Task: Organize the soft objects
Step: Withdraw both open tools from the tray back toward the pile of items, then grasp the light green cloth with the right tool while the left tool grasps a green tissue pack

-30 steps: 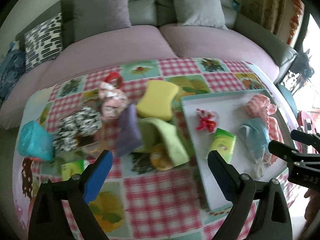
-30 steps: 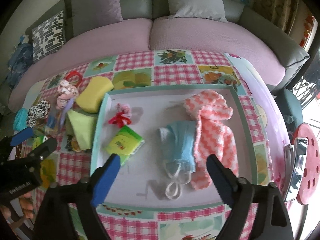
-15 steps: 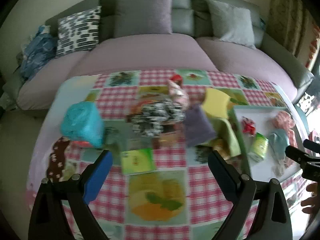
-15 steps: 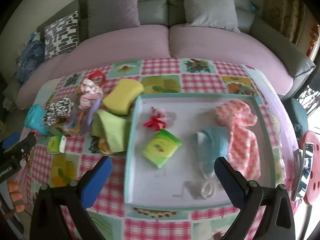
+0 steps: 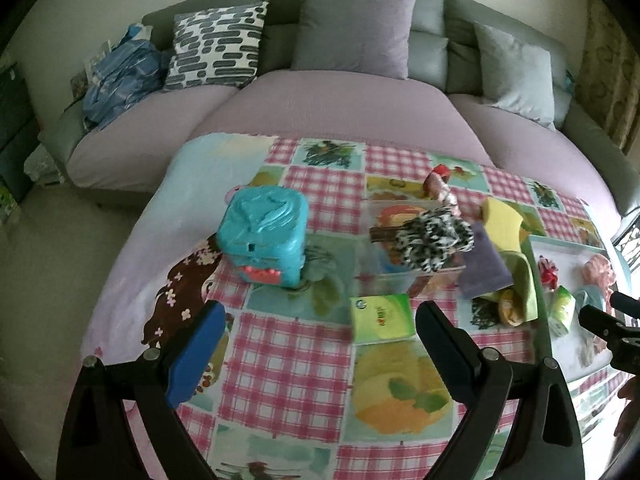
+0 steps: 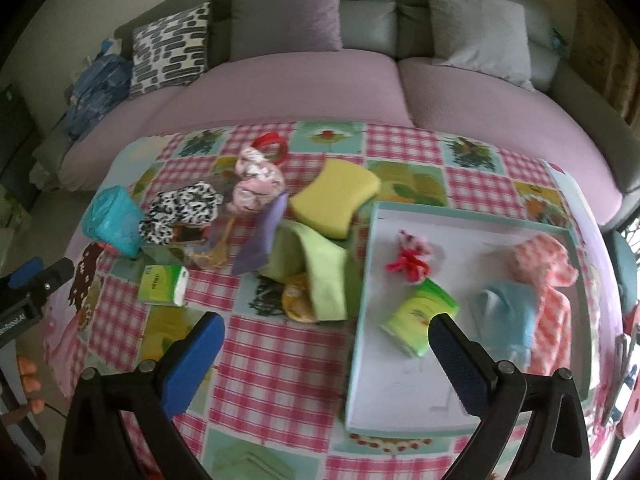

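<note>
Both claws are spread wide with nothing in them: the left gripper (image 5: 318,336) hangs over the tablecloth near the green tissue pack (image 5: 381,318), and the right gripper (image 6: 326,350) hangs by the edge of the tray (image 6: 362,292). The tissue pack lies flat in front of the teal pouch (image 5: 266,234). It looks light and squishy, so I would pinch it across its short sides, gently.

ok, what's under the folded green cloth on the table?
An orange-yellow item pokes out from beneath the green cloth, near its front edge. Most of it is covered, so I can't tell what it is, or whether anything else lies underneath.
</note>
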The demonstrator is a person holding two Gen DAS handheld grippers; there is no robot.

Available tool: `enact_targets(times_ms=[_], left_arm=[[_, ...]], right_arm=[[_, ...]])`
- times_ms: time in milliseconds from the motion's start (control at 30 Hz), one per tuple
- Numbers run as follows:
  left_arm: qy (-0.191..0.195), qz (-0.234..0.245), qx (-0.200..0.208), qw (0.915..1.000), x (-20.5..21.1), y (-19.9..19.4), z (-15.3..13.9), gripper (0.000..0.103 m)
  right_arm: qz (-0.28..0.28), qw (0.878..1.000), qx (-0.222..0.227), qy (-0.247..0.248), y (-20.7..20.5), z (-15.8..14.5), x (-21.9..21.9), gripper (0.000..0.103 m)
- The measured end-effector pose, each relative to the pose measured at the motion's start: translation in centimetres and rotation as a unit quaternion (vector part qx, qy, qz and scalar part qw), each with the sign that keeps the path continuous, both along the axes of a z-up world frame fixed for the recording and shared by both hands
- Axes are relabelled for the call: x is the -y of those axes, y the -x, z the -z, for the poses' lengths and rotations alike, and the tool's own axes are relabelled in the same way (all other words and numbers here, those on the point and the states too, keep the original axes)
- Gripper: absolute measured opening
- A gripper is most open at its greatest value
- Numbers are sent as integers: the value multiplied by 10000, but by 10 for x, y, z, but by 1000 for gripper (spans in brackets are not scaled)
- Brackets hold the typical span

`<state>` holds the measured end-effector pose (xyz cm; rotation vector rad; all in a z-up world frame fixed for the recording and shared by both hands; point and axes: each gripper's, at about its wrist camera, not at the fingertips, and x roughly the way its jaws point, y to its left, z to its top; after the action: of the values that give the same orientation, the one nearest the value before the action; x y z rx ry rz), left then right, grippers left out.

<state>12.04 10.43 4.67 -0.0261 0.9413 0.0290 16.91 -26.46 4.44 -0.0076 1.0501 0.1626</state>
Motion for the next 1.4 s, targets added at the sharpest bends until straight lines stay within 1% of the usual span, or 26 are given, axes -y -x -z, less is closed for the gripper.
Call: enact_targets(times_ms=[233, 433, 600, 700, 767, 833, 900, 967, 1000, 1033, 1100, 1167, 1233, 1300, 1367, 1400], left_arm=[[75, 71, -294, 9995, 2, -8, 23, 96], [152, 177, -586, 9980, 13, -20, 53, 96], [193, 254, -787, 9964, 24, -33, 76, 96], [205, 293, -861, 9956, 29, -39, 86, 96], [196, 305, -904, 9952, 32, -43, 92, 96], [208, 299, -950, 9948, 34, -47, 97, 96], [235, 326, -963, 9945, 36, -49, 99, 96], [227, 361, -997, 9941, 40, -51, 103, 96], [218, 369, -1007, 9940, 41, -52, 104, 96], [219, 369, -1018, 9939, 41, -52, 106, 96], [275, 374, -1033, 9936, 42, -53, 108, 96], [269, 339, -1056, 9935, 42, -54, 109, 96], [242, 323, -1062, 9935, 43, -55, 110, 96], [262, 293, -1079, 9934, 42, -57, 110, 96], [296, 285, -1101, 9931, 41, -60, 113, 96], [303, 286, -1109, 9930, 41, -61, 113, 96]], right_arm=[[-140, 9998, -129, -30, -13, 18, -14, 103], [-154, 9996, -230, 43, -30, 38, -14, 103], [-152, 9993, -304, 127, -47, 54, -15, 99], [-119, 9994, -322, 108, -55, 63, -14, 93], [-109, 9993, -335, 98, -61, 67, -13, 87], [-124, 9993, -331, 120, -65, 71, -14, 86], [-133, 9993, -328, 152, -70, 75, -14, 82], [-130, 9992, -338, 138, -74, 78, -14, 74], [-118, 9993, -337, 126, -75, 79, -13, 74], [-123, 9994, -310, 132, -76, 80, -13, 74], [-145, 9994, -253, 192, -77, 80, -14, 69], [-164, 9994, -228, 207, -78, 79, -14, 61], [-173, 9994, -233, 173, -80, 79, -14, 56], [-188, 9995, -219, 157, -80, 79, -14, 54], [-208, 9994, -217, 155, -80, 80, -15, 46], [-213, 9994, -214, 157, -81, 80, -16, 45]])
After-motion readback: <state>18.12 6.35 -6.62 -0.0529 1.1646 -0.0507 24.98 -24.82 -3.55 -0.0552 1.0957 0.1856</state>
